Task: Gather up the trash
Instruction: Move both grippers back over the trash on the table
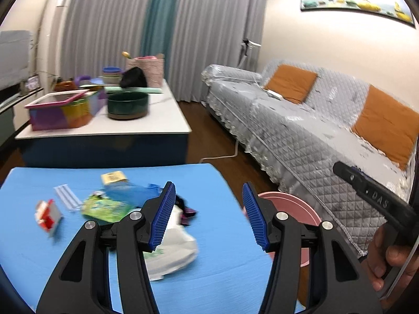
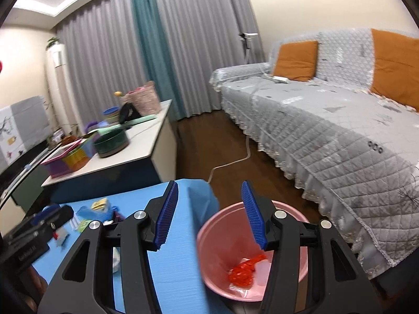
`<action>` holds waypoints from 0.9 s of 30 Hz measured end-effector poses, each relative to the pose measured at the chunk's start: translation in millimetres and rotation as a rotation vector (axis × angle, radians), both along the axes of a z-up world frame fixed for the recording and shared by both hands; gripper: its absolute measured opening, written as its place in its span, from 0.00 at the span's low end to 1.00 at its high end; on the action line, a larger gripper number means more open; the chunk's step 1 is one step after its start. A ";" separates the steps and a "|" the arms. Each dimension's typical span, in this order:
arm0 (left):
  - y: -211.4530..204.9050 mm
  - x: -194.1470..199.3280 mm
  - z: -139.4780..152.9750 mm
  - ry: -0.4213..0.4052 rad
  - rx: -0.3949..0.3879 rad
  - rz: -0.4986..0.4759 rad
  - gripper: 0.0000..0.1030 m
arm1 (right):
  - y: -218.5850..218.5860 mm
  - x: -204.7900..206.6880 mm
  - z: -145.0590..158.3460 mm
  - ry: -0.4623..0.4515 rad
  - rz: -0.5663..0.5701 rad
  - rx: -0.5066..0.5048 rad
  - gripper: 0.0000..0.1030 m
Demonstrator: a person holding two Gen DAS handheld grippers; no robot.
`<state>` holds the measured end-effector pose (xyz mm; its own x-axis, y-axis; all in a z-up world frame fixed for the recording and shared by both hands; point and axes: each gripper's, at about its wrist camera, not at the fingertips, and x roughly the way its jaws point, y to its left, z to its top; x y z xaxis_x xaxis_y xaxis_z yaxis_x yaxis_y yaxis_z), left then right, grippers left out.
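A blue table (image 1: 222, 261) holds several pieces of trash: a white plastic bag (image 1: 175, 248), a green wrapper (image 1: 104, 206), a blue bag (image 1: 125, 193), a yellow packet (image 1: 113, 177), a red-and-white carton (image 1: 48, 216) and a clear strip (image 1: 66, 196). My left gripper (image 1: 209, 217) is open and empty above the table's right part. A pink bin (image 2: 235, 256) stands at the table's right edge with red trash (image 2: 243, 272) inside. My right gripper (image 2: 209, 214) is open and empty above the bin's rim. The pink bin also shows in the left wrist view (image 1: 290, 206).
A white-topped cabinet (image 1: 167, 120) behind the table carries a green bowl (image 1: 128, 104), a coloured box (image 1: 60, 115) and baskets. A grey-covered sofa (image 2: 327, 130) with orange cushions runs along the right. A white cable (image 2: 230, 162) lies on the wooden floor.
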<state>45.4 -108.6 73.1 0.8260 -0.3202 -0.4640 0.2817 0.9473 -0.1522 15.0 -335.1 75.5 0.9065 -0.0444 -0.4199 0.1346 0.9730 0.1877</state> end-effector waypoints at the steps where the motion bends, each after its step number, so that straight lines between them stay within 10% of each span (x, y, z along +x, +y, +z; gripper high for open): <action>1: 9.2 -1.4 3.5 -0.004 0.000 0.013 0.51 | 4.1 0.2 0.1 0.001 0.013 0.004 0.50; 14: 109.5 -6.7 20.7 -0.027 0.049 0.138 0.51 | 86.9 26.9 -19.7 0.071 0.240 0.031 0.50; 27: 171.1 22.3 -54.5 0.085 0.052 0.320 0.50 | 128.2 70.8 -64.5 0.192 0.330 0.058 0.50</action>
<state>67.7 62.5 18.6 0.8387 -0.0253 -0.5440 -0.0426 0.9928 -0.1118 85.8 -206.9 11.0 0.7724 0.2656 -0.5769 -0.1460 0.9583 0.2457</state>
